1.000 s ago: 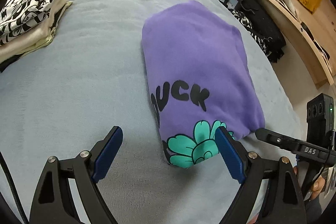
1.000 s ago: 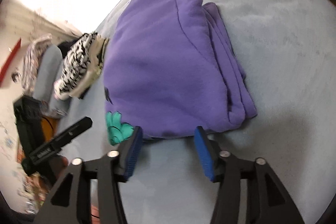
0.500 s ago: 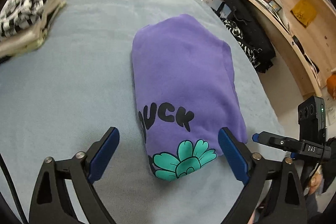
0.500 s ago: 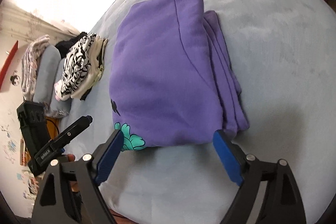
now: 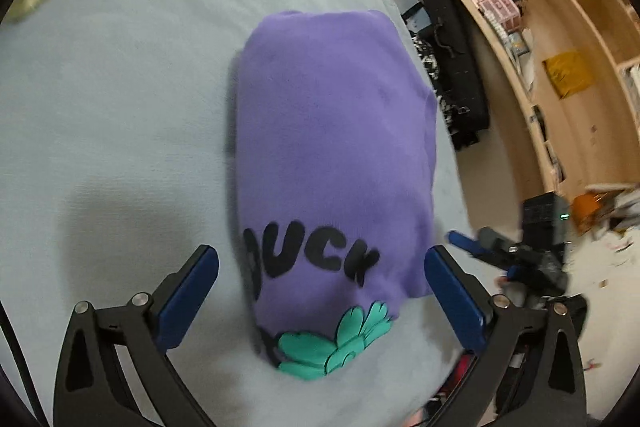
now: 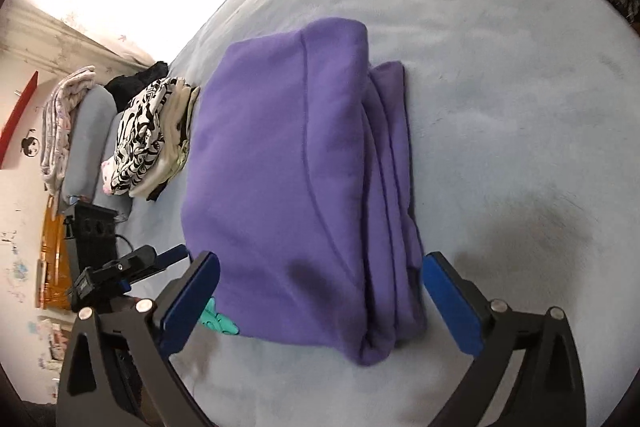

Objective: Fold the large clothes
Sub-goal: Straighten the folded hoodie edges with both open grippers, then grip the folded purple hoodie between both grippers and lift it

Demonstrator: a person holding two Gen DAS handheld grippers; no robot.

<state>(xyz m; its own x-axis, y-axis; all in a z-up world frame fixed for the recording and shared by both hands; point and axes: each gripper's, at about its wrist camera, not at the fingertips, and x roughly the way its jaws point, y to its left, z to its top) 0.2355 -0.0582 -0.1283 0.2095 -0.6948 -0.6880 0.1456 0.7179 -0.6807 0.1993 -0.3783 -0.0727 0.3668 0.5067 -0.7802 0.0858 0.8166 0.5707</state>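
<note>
Left gripper (image 5: 321, 291) released, jaws just widened, blue pads clear of cloth, hovering over printed end of folded purple sweatshirt (image 5: 332, 147). Right gripper (image 6: 320, 295) likewise released, jaws just widened, straddling sweatshirt's stacked fold edge without pressing. Sweatshirt lies flat on pale blue bed (image 5: 120, 87), teal flower print (image 5: 332, 343) nearest left gripper. Stack of folded clothes (image 6: 148, 139) beyond, near bed's far side. Wooden shelves (image 5: 560, 47) beside bed.
</note>
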